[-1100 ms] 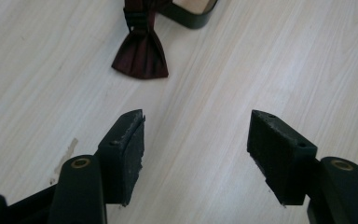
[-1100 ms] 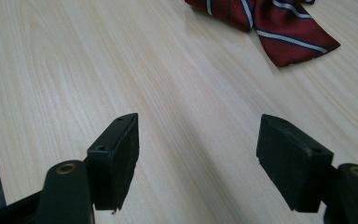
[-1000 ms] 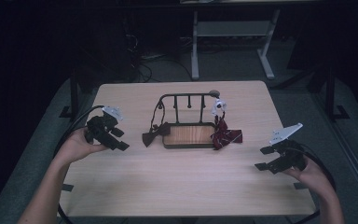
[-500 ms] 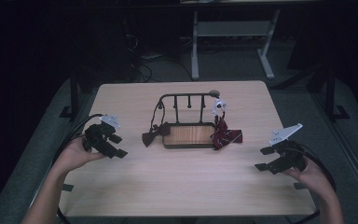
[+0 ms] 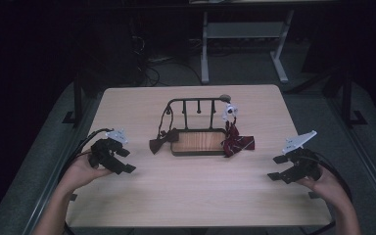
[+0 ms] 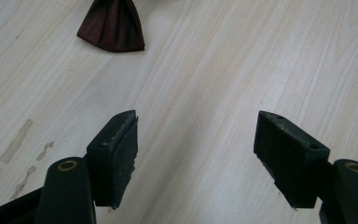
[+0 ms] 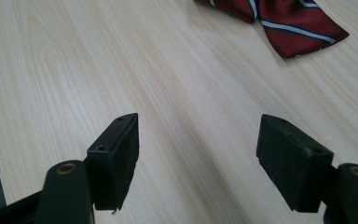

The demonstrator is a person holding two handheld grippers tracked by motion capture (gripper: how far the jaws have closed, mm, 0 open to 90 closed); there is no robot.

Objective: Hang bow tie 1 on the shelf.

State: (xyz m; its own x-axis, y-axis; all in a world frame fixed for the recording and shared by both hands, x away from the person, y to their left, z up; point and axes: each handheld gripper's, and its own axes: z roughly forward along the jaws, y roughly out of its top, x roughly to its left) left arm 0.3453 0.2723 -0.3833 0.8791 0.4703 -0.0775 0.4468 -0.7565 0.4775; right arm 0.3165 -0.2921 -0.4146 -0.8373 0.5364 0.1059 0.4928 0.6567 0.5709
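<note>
Right now both hands are resting low at the near corners of the table (image 5: 186, 196), the left tongs (image 5: 120, 160) toward the left edge and the right tongs (image 5: 280, 168) toward the right edge, and each pair is standing wide open with nothing between the pads; the left pair has just been opening a little further, with bare wood under it. In the left gripper view the dark maroon bow tie (image 6: 112, 25) is lying flat ahead of the jaws, and in the high view that same tie (image 5: 157, 143) is sitting just left of the small rack (image 5: 196, 122) near the middle of the table, touching or nearly touching the rack's wooden base. The striped red bow tie (image 7: 284, 21) is lying ahead of the right tongs, and in the high view it (image 5: 236, 142) is resting against the right end of the base. To take either tie well, I judge that the jaws should be coming in low and level, straddling one wing near the knot, and closing only once the cloth is well between the pads, since thin fabric is slipping easily on smooth wood. Hard to make out: both ties are being cut off by the top edge of their gripper views, the cords hanging from the rack are blurring together, and the white-and-dark thing at the rack's right post is too small to name.
</note>
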